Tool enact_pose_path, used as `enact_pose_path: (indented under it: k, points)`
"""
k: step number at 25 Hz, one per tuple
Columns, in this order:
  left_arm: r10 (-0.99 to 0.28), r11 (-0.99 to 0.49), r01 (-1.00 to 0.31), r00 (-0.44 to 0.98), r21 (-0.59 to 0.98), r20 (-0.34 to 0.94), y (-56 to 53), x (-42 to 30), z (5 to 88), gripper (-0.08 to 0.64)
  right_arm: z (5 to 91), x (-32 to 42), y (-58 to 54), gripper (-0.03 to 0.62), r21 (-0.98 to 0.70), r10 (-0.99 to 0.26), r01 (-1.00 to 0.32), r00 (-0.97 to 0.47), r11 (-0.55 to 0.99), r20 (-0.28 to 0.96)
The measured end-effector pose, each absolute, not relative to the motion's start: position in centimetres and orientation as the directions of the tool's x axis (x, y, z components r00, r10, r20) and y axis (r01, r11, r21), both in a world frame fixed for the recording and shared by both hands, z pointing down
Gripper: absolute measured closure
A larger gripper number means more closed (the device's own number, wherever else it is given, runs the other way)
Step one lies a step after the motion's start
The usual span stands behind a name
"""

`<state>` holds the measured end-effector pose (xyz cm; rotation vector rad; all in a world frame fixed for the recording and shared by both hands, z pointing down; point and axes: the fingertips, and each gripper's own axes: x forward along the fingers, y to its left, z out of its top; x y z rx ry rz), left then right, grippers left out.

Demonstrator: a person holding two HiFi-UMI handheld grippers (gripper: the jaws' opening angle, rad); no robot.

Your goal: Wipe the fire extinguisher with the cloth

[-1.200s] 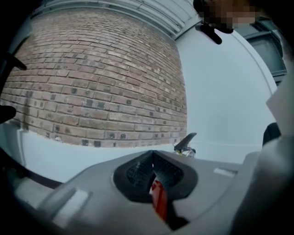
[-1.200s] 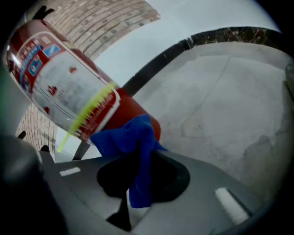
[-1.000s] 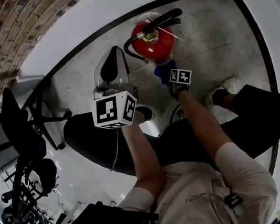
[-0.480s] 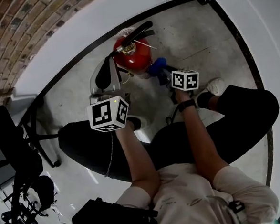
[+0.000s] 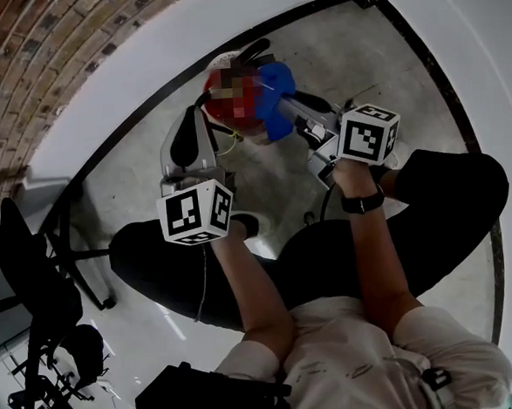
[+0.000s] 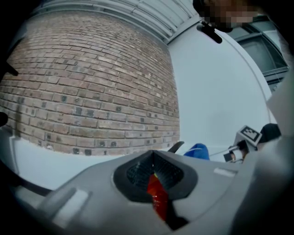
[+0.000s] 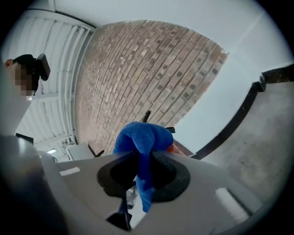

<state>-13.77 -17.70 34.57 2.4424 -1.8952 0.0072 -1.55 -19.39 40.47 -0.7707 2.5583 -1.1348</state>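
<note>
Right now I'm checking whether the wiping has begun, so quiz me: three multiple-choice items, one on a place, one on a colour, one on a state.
1. Where is the cloth?
A) flat on the floor
B) right beside the fire extinguisher
C) on the person's knee

2. What colour is the cloth?
A) blue
B) white
C) yellow

3. The right gripper is:
A) open
B) shut on the cloth
C) shut, empty

Answers:
1 B: the head view shows the cloth next to the fire extinguisher.
2 A: it shows blue in every view.
3 B: the right gripper has its jaws pinching the cloth.
</note>
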Motion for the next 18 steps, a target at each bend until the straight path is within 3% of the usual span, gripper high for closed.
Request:
enact_pose_path:
  k: [4, 12, 18]
  points:
    - [-0.969, -0.242, -0.969, 0.244, 0.042, 0.037, -17.7, -13.8, 34.8, 0.558, 39.6, -5.0, -20.0, 0.525, -0.687, -0.519, -0.375, -0.855, 0.622, -0.004]
    - [-0.97, -0.234, -0.972, 0.236, 0.036, 0.063, -18.2, -14.5, 36.1, 0.558, 41.1, -2.9, -22.0, 0.528, -0.716, -0.621, -0.365, -0.774, 0.595, -0.122]
    - [-0.97, -0.23, -0.972, 0.232, 0.042, 0.075, -18.8, -14.7, 37.2, 0.558, 53.2, -0.8, -23.2, 0.531, -0.765, -0.678, -0.514, -0.721, 0.387, 0.141]
